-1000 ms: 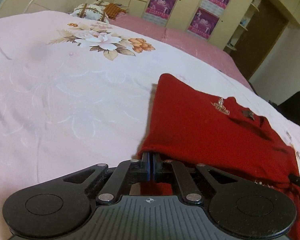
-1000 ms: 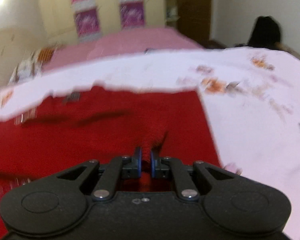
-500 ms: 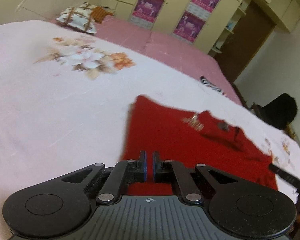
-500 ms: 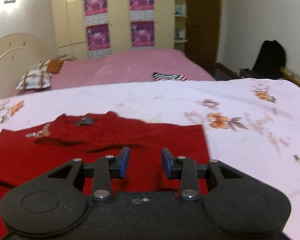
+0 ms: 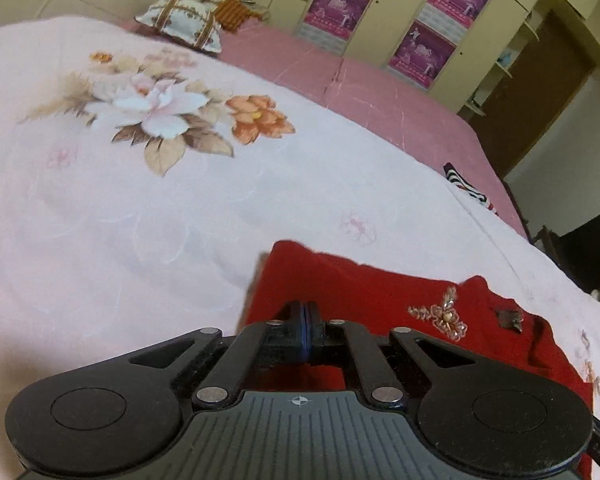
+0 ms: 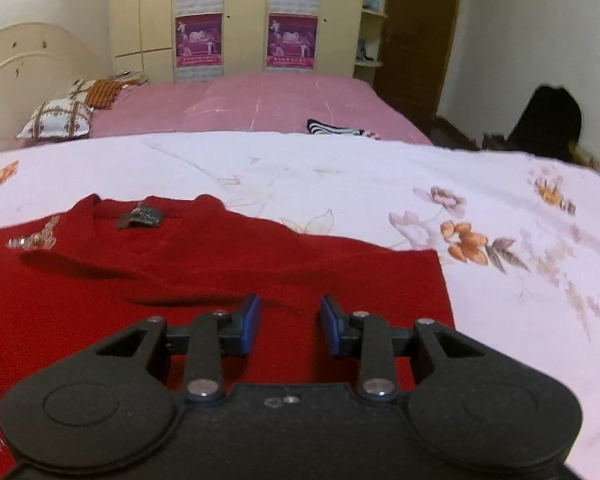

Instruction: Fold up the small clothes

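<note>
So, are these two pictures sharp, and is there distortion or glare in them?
Left wrist view: mostly sharp, though the floral print looks slightly soft; the fisheye bends the bed edge. Right wrist view: sharp on the red sweater; dark corners from the lens, walls curve, no strong glare on the bedsheet.

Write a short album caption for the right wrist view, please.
Open right gripper hovering above a red sweater spread on a floral bedsheet.

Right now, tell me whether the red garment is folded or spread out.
Folded, at least once: the red garment lies flat on the bedsheet with a doubled layer ridge across it, neckline label up. Further folds cannot be told.
</note>
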Tool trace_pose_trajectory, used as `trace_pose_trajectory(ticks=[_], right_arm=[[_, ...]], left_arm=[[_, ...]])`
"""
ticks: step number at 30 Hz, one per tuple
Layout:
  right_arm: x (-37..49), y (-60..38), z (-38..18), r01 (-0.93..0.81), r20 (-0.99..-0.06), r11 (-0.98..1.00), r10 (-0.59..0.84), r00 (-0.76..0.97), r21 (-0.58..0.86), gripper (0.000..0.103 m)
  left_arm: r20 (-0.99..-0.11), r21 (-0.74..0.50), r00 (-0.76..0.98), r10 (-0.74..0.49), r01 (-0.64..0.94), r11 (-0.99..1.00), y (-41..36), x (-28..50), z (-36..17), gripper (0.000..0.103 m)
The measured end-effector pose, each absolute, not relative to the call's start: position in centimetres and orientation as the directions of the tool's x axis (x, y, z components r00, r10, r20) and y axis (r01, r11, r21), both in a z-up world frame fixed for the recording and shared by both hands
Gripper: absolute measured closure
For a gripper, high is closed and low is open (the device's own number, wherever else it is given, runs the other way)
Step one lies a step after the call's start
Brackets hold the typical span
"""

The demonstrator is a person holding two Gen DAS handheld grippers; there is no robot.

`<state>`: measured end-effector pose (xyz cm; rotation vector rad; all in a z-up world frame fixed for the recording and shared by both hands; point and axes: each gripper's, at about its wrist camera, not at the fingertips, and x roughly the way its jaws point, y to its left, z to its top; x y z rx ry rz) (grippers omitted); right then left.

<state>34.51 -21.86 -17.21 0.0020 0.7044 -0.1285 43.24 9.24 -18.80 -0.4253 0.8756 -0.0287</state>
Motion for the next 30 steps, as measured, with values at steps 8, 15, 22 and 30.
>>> trace_pose_trajectory(ticks=[8, 15, 22, 30], right_arm=[[34.3, -21.8, -18.3, 0.079, -0.614, 0.986, -0.155, 0.774, -0.149, 0.070], [33.1, -22.8, -16.1, 0.149, -0.591, 0.987, -0.158, 0.791, -0.064, 0.034], [33.2, -23.5, -17.6, 0.149, -0.649, 0.989, -0.117, 0.752, -0.006, 0.047], [32.7, -23.7, -17.5, 0.138, -0.655, 0.989, -0.074, 0.752, 0.046, 0.043]], left_arm=[[-0.724, -0.343, 0.665, -0.182, -0.118, 0.932, 9.2, 43.9, -19.2, 0.100], [-0.705, -0.351, 0.693, -0.150, -0.157, 0.923, 10.6, 42.3, -17.5, 0.099], [-0.722, -0.418, 0.649, -0.240, -0.133, 0.899, 11.1, 43.9, -19.1, 0.100], [-0.708, -0.486, 0.634, -0.313, -0.116, 0.866, 11.0, 44.4, -19.9, 0.100]])
